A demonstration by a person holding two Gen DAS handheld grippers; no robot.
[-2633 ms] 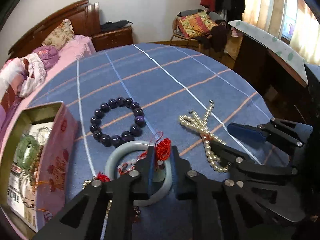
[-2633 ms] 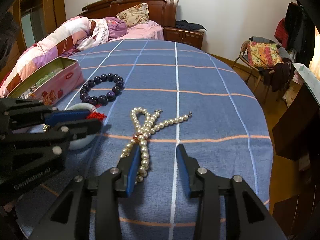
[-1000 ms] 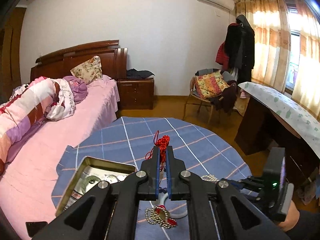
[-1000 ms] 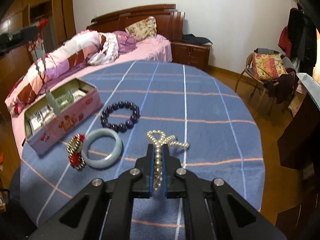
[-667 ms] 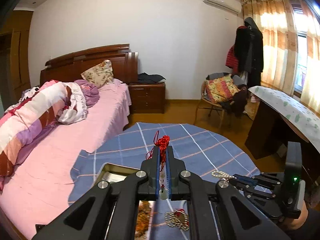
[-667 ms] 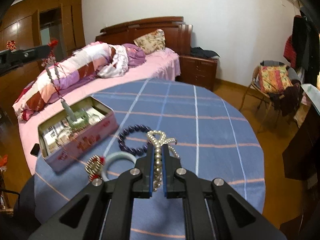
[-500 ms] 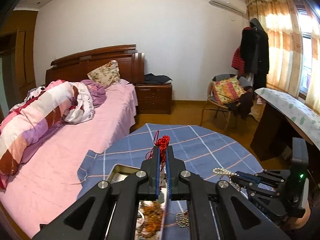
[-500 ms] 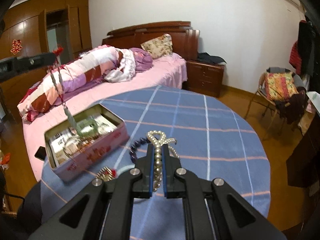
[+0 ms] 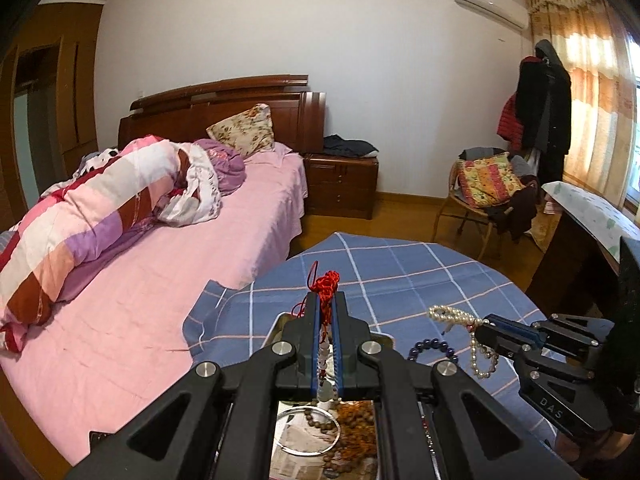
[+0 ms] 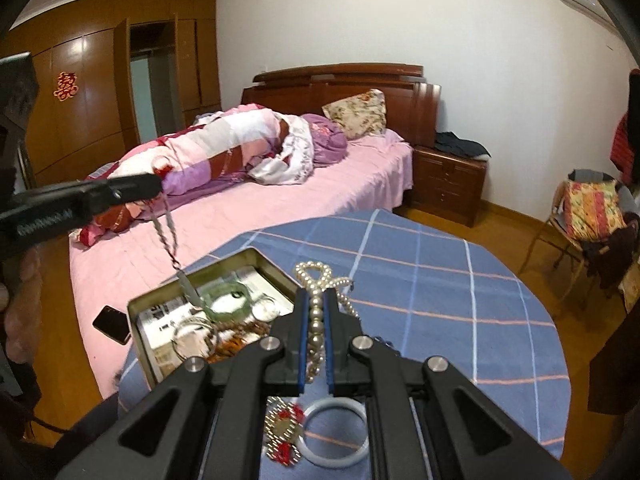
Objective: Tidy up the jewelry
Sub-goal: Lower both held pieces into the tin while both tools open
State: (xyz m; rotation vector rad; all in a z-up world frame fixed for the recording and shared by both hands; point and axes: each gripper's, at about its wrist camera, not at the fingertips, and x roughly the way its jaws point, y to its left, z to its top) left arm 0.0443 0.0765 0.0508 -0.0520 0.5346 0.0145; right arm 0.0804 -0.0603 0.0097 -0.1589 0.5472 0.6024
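Pearl necklace (image 10: pixel 317 316) pinched in right tool (image 10: pixel 314 320) — left tool (image 9: pixel 327 312) clamps red-cord pendant (image 9: pixel 326 286) above tin (image 10: pixel 160 296)

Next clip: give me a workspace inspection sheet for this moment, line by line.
Surface: round table in blue checked cloth.
Job's things: open tin box holding bangles and beads; pale bangle and gold-red trinket on the cloth; dark bead bracelet.
Clutter: black phone on the bed.
Grippers: left gripper shut on red-cord pendant, dangling into the box; right gripper shut on pearl necklace.
Cables: nothing seen.
Surroundings: bed, nightstand, chair.
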